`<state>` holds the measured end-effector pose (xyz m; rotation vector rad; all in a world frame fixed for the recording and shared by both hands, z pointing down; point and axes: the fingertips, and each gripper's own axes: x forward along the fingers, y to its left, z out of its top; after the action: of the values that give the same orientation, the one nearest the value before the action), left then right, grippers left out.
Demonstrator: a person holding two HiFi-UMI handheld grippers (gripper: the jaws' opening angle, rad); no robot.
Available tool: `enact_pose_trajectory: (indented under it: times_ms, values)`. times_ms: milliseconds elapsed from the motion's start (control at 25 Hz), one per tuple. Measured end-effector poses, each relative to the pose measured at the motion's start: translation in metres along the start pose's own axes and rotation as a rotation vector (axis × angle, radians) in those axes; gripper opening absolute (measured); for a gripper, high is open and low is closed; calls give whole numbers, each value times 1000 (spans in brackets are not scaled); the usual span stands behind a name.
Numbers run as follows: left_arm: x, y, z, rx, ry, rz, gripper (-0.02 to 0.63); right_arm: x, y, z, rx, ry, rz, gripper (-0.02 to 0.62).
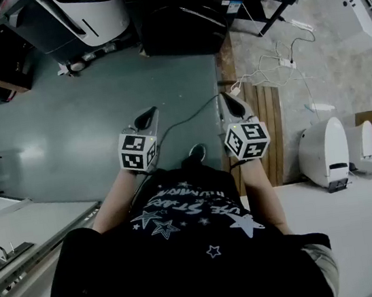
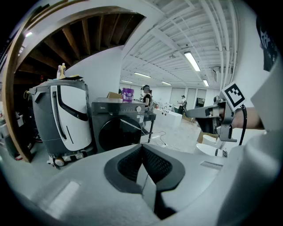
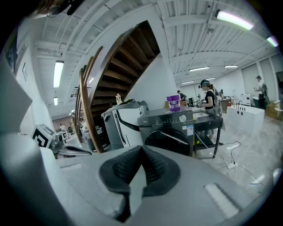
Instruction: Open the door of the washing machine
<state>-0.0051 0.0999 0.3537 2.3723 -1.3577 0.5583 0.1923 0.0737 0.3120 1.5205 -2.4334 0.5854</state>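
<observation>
- We hold both grippers out in front of the chest, side by side and apart.
- Our left gripper [image 1: 148, 115] has its jaws together, pad against pad, and its nose dips slightly.
- Our right gripper [image 1: 228, 99] has its jaws closed pad on pad, with the same slight downward tilt.
- The left forearm [image 1: 115, 204] and right forearm [image 1: 261, 192] run back bare from the grippers to the torso.

Ahead of me the dark wooden underside of a staircase [image 3: 132, 53] slants up beside a white wall [image 3: 157, 86]. Long fluorescent tube lights [image 3: 57, 73] glow on the white ribbed ceiling [image 2: 177, 35]. Below, a smooth grey-green floor [image 1: 100, 122] meets pale speckled flooring [image 1: 326, 70], and a slatted wooden pallet [image 1: 270, 126] lies near their seam.
</observation>
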Motion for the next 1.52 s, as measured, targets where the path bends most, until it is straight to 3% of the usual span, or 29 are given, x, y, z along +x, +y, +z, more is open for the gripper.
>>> enact_pose_trajectory:
  times_ms: [480, 720, 760, 880, 1040, 1520]
  values:
    - [38, 6, 4, 11, 39, 28, 10, 8, -39, -12, 12, 15, -18, 3]
    - [58, -6, 20, 52, 43, 30, 10, 9, -51, -7, 30, -20, 77, 5]
    - [60, -9, 25, 61, 38, 32, 10, 8, -52, -4, 36, -29, 98, 13]
    - [67, -12, 38, 92, 29, 44, 9, 6, -53, 5, 44, -61, 141, 116]
    - [77, -21, 54, 120, 17, 34, 10, 0, -67, 10, 46, -84, 114, 206]
    - [121, -10, 73, 114, -7, -14, 11, 32, -100, 11, -57, -26, 29, 230]
